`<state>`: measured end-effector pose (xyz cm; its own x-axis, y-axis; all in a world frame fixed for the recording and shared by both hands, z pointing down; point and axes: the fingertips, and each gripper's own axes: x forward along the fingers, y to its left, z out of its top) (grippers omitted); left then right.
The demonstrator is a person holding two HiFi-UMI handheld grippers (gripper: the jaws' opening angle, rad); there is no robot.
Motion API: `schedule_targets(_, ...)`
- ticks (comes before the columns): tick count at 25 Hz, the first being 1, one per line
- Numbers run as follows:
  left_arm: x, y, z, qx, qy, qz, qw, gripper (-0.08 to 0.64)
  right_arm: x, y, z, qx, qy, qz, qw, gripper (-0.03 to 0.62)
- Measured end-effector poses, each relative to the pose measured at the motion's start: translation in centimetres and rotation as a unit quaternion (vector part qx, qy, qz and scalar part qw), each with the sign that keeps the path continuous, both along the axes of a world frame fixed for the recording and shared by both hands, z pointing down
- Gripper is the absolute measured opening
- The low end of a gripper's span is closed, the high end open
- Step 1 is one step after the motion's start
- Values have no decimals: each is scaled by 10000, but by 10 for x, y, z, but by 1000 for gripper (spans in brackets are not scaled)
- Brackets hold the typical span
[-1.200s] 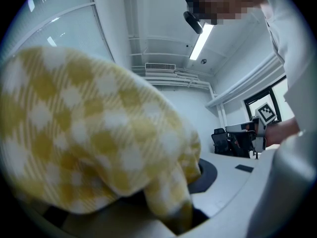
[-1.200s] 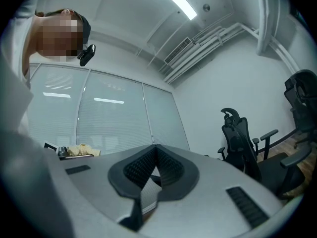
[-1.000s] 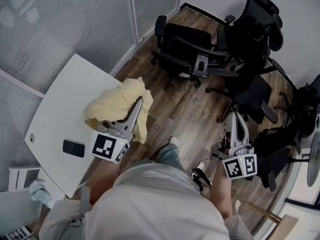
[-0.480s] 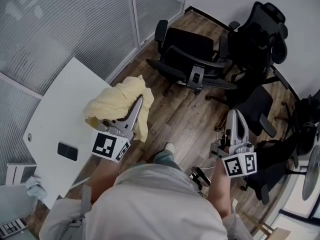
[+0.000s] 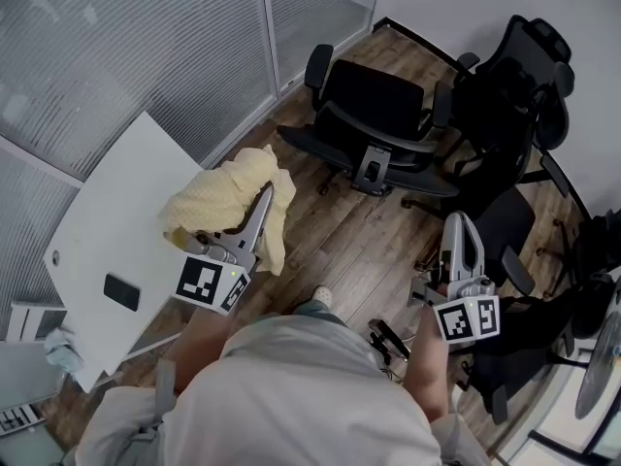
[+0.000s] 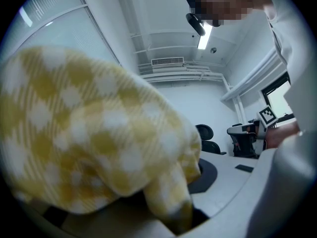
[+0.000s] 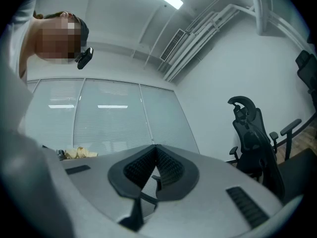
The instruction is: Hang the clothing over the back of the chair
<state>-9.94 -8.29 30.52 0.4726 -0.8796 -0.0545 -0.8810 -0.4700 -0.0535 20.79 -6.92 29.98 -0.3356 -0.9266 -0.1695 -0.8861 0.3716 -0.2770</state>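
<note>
Shifted since the earlier frames: the nearest chair was found lower and nearer in the head view, and the table with the phone was pushed toward the left edge. The cloth was kept on the left gripper throughout.

Head view: the yellow checked cloth was seen bunched over the left gripper's tip, above the table's edge and the wood floor, with one fold hanging down. It was held well apart from the chair, which was stood ahead, near the glass wall. A second chair was seen to the right of the first. The right gripper was held out over the floor.

Left gripper view: most of the picture was filled by the cloth. The jaws were covered by it and were pinched on a fold at the bottom, held partly apart by the fabric.

Right gripper view: the jaws were pressed together, pads touching, nothing between them. A high-backed chair was seen at right, the glass wall behind, and a scrap of the yellow cloth at far left.
</note>
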Motion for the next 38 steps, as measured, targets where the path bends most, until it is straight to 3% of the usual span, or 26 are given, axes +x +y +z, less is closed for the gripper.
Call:
schedule_targets(10,22,-26,8,-41,-19,-332,9994,147,23,-46,9,-27,-49,-353,9994,20)
schedule_targets(18,30,-33,14,-197,-82,-345,9992,147,24,-61,15,-153,-120,-508,9985,20)
schedule_targets(27,38,-65,14,-183,-83,46,9998,147,36,-74,10,-185,-22,-125,9997,20)
schedule_targets(38,39,-111,10,-160,-133,609,9979,147,22,-106,-5,-97,-65,195,9997,20)
